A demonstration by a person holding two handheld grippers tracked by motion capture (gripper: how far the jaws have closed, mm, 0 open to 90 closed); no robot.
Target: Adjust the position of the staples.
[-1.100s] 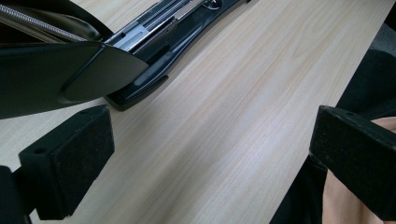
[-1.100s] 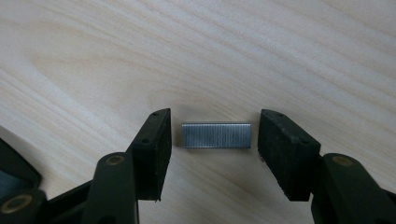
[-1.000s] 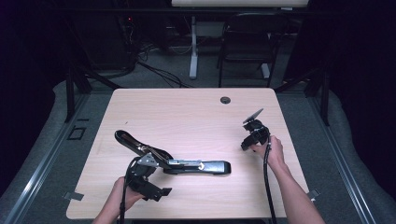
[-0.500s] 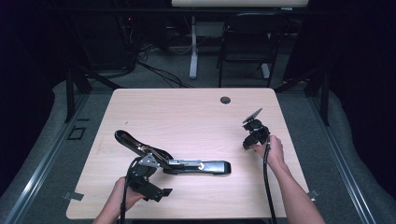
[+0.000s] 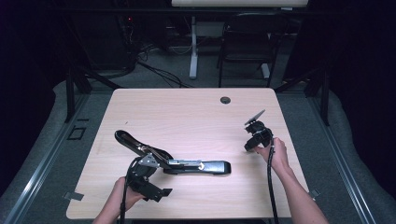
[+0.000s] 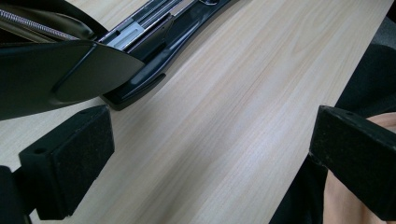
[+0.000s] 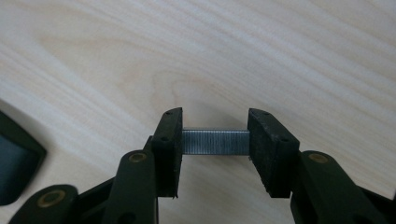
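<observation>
1. The right gripper (image 7: 215,142) clamps a strip of staples (image 7: 215,142) end to end near the table's (image 5: 196,107) right edge; carry it level to the stapler (image 5: 187,164).
2. The open stapler lies along the front edge, its magazine pointing right.
3. The left gripper (image 5: 148,179) is spread wide, grasping nothing, beside the stapler's hinge end.

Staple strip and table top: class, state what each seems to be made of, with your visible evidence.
Staple strip: probably metal, dull silver-grey, with fine parallel ridges where the staples join; the right gripper clamps its ends. Table top: pale wood-grain surface, smooth and matt, likely laminate rather than solid wood, though that is uncertain.
</observation>
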